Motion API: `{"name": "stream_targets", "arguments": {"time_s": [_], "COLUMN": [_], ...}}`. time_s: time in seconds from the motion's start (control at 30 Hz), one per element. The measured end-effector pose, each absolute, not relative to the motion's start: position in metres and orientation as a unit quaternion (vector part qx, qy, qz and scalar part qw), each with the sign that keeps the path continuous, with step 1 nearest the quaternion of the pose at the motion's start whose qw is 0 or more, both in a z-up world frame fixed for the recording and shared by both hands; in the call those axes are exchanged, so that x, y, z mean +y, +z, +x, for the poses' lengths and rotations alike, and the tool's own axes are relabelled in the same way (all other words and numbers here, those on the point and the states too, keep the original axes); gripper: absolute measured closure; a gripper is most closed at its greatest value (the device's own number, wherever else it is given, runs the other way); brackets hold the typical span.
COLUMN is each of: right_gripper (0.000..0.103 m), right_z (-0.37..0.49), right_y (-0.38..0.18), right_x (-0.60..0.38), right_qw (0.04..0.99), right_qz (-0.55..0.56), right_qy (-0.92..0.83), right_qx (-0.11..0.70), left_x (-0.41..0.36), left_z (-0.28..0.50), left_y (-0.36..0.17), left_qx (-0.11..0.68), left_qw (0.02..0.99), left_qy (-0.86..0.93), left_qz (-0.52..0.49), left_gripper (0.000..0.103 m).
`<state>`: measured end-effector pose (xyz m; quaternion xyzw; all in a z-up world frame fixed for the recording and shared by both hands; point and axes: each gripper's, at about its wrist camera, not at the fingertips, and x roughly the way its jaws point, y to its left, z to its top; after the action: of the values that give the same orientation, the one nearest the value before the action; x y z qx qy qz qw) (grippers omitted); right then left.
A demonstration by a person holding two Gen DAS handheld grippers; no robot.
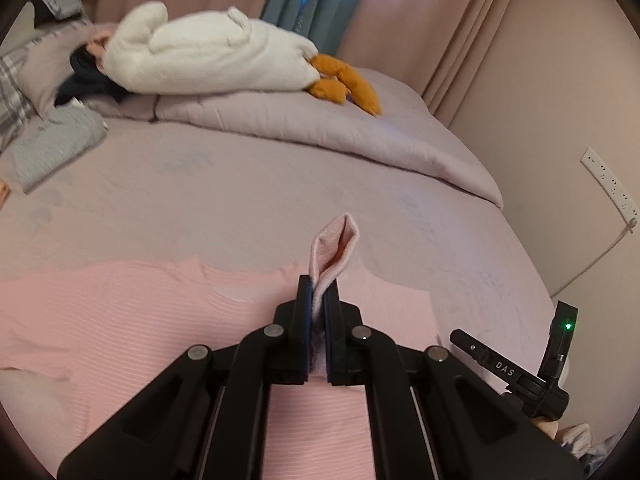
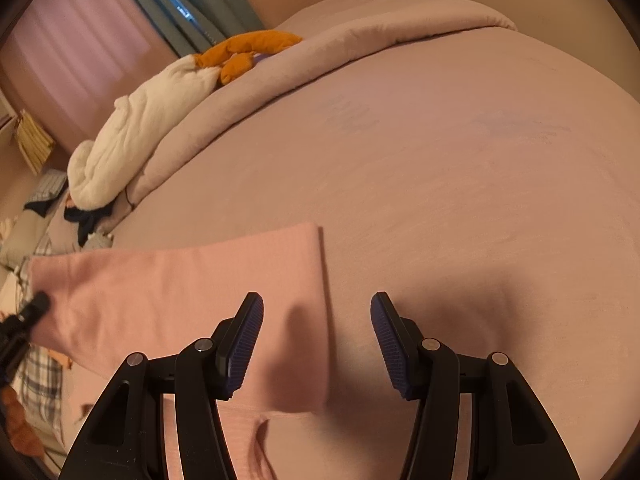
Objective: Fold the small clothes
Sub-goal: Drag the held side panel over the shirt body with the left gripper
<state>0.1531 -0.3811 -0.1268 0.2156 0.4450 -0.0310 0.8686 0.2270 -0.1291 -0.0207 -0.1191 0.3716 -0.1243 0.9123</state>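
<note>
A pink ribbed garment [image 1: 120, 308] lies spread on the mauve bed [image 1: 240, 200]. My left gripper [image 1: 319, 292] is shut on a pinched fold of the pink garment's edge [image 1: 334, 246], which sticks up beyond the fingertips. In the right wrist view the same garment [image 2: 180, 280] lies folded with a straight right edge. My right gripper [image 2: 317, 312] is open just above the garment's right edge, its left finger [image 2: 244, 344] over the cloth and its right finger [image 2: 390, 348] over bare sheet. The right gripper's body shows at the lower right of the left wrist view [image 1: 516, 372].
A folded duvet [image 1: 320, 132] crosses the far bed with a white and orange plush toy [image 1: 208, 56] on it. Grey folded cloth [image 1: 52, 148] and plaid pillows [image 1: 12, 92] lie far left. A wall with a power strip [image 1: 610, 184] is right.
</note>
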Motion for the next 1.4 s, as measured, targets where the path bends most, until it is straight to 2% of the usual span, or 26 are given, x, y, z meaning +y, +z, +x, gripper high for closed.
{"name": "stream_targets", "arguments": {"time_s": [0.63,0.8,0.87,1.1,1.23,1.4], "right_gripper": [0.047,0.06,0.069,0.071,0.078,0.078], "right_z": [0.168,0.168,0.169,0.172,0.175,0.179], "right_y": [-0.137,-0.137,-0.137,-0.138,-0.142,-0.155], "right_x": [-0.347,-0.341,-0.337,-0.321,-0.309,-0.299], "right_qw": [0.862,0.864,0.863,0.862,0.857,0.846], "right_qz": [0.176,0.166,0.161,0.154,0.141,0.122], "right_qy": [0.014,0.017,0.022,0.053,0.068,0.068], "right_qx": [0.476,0.476,0.478,0.48,0.491,0.515], "left_x": [-0.06,-0.043,-0.041,-0.028,-0.02,-0.009], "left_z": [0.212,0.211,0.209,0.205,0.202,0.201], "left_y": [-0.006,-0.008,-0.009,-0.012,-0.012,-0.014], "left_qx": [0.354,0.36,0.363,0.367,0.368,0.373], "left_qw": [0.929,0.927,0.925,0.923,0.922,0.92], "left_qy": [-0.034,-0.019,-0.019,-0.008,0.0,0.009], "left_qz": [-0.101,-0.105,-0.106,-0.115,-0.118,-0.122], "left_gripper": [0.099,0.099,0.099,0.099,0.099,0.099]}}
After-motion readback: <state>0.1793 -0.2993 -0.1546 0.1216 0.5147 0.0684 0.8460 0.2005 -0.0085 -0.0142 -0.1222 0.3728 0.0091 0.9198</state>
